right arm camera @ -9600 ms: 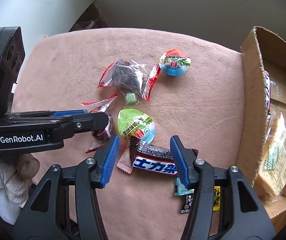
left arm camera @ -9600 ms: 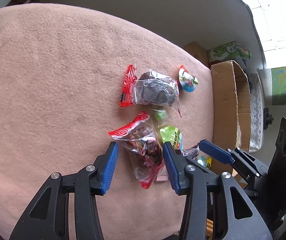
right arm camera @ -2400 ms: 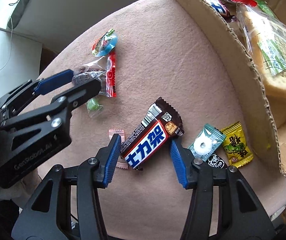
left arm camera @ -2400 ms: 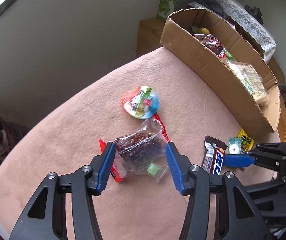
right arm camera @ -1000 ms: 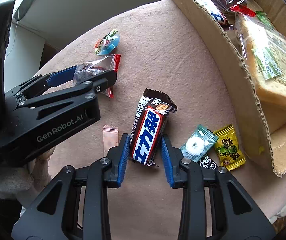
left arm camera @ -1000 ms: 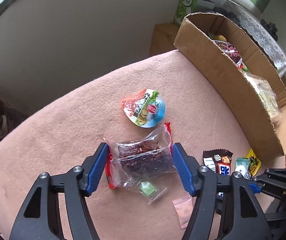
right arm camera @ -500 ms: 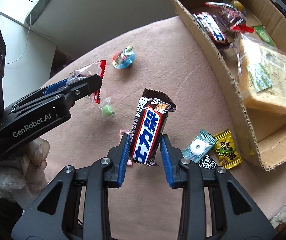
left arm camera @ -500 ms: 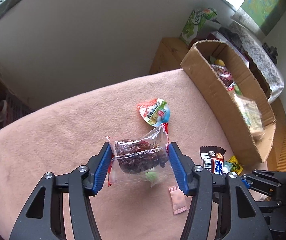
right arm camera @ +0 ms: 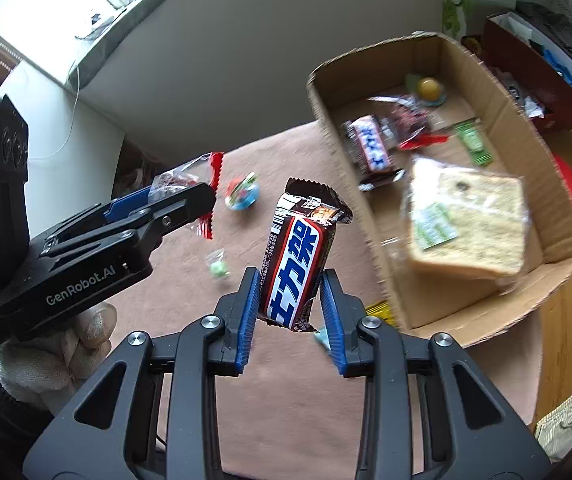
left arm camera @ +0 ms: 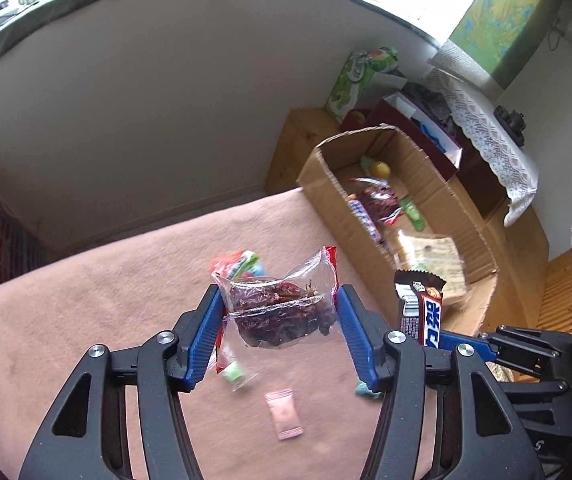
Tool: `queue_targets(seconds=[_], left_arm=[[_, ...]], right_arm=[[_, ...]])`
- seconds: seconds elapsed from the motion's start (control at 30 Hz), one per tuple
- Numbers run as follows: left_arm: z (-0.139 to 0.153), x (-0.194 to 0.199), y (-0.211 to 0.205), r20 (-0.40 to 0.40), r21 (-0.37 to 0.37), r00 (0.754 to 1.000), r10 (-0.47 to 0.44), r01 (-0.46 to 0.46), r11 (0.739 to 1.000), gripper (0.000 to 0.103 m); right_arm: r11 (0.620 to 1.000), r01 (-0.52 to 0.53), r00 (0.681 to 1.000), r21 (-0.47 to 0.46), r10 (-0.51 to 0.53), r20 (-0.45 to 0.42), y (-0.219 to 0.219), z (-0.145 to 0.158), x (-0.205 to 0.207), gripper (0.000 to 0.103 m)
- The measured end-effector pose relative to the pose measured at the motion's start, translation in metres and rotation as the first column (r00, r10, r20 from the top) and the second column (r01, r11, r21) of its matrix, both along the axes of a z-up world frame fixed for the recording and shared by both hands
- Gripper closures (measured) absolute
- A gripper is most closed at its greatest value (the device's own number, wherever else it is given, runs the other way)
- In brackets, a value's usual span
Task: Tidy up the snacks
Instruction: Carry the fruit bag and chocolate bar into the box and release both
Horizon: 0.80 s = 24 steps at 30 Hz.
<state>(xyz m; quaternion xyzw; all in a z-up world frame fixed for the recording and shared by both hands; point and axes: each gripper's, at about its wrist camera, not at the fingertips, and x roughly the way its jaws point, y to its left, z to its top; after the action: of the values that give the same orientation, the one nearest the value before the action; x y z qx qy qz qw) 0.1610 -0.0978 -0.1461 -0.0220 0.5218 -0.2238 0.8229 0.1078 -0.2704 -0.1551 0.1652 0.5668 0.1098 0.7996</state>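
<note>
My left gripper is shut on a clear bag of dark dried fruit and holds it above the pink cloth. My right gripper is shut on a brown chocolate bar with blue and white lettering, held upright above the cloth. That bar also shows in the left wrist view. The cardboard box stands to the right and holds a wrapped bread slice, another chocolate bar and other snacks.
On the cloth lie a round jelly cup, a small green candy, a pink sachet and a yellow candy. A green carton and a dark red box stand behind the cardboard box.
Both grippers have risen higher above the cloth with their snacks, and the cardboard box now sits more fully in view ahead of them.
</note>
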Motion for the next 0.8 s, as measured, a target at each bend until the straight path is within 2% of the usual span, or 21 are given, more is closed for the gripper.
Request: queue_targets(seconds=[0.37, 0.8], left_arm=[[0.009, 0.0, -0.059, 0.014, -0.049, 0.998, -0.066, 0.067, 0.997, 0.046], [0.004, -0.016, -0.124, -0.012, -0.099, 0.99, -0.138, 0.136, 0.986, 0.046]], right_arm=[[0.996, 0.055, 0.998, -0.074, -0.052, 0.037, -0.065, 0.01, 0.022, 0.071], [0.997, 0.035, 0.998, -0.066, -0.032, 0.052, -0.107, -0.001, 0.064, 0.071]])
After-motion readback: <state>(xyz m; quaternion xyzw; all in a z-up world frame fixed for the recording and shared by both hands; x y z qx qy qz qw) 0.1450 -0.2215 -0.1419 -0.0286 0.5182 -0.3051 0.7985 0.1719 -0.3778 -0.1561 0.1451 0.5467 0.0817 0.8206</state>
